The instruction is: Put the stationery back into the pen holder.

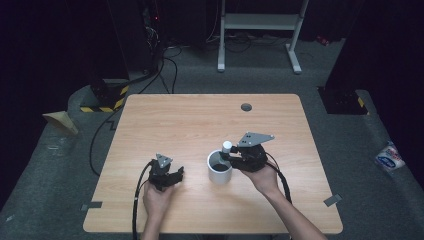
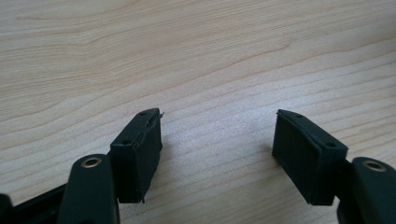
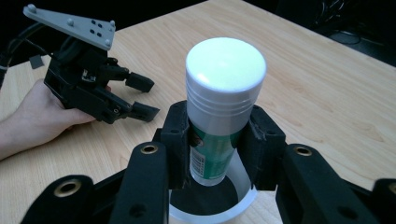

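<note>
The table [image 1: 200, 120] carried a white cup [image 1: 219, 169] near its middle, set toward my side. I had the right gripper [image 3: 218, 140] poised directly above that cup, its jaws clamped on a bottle [image 3: 219, 116] — white ribbed cap uppermost, green label below — with the bottle's base hanging just inside the cup's rim. The pads met the body immediately under the cap, on the labelled section. I judged the bottle light, rigid and smooth-walled; a grip on the plain cylinder below the cap ridges seemed correct, since the ridges give a stop against downward slip. The cup looked light enough to tip if the bottle struck its wall. The left gripper [image 2: 217, 154] rested low on the table to the left, well apart from the cup, jaws spread wide — nothing between them.
</note>
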### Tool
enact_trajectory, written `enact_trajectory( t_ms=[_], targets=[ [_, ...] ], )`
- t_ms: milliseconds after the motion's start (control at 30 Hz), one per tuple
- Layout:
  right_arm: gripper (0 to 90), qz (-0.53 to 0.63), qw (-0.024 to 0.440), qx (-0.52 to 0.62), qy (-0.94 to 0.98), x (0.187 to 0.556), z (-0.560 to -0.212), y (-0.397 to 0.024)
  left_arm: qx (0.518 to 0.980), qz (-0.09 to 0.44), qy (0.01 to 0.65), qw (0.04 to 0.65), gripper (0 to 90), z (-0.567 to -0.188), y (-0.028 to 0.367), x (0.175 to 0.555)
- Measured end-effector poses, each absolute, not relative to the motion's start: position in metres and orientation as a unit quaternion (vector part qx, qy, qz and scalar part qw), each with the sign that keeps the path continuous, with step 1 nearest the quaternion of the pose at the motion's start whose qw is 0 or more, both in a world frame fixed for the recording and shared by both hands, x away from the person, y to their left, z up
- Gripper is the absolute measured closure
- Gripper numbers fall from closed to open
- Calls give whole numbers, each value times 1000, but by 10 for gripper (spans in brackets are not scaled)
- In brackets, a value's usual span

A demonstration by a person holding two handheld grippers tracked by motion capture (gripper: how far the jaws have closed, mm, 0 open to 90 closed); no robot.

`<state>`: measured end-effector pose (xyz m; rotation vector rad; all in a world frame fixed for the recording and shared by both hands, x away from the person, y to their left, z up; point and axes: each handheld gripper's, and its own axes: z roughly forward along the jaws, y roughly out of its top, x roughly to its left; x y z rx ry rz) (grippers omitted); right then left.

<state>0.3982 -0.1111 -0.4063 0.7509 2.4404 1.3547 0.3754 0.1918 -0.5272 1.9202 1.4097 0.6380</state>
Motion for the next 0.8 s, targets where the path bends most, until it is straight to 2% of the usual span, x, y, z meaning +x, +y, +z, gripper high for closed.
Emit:
enact_trajectory(
  t_ms=[800],
  targets=[
    [646,429,128,264,854,401,-438,-95,734,244,540,333,327,-527,191,375]
  ],
)
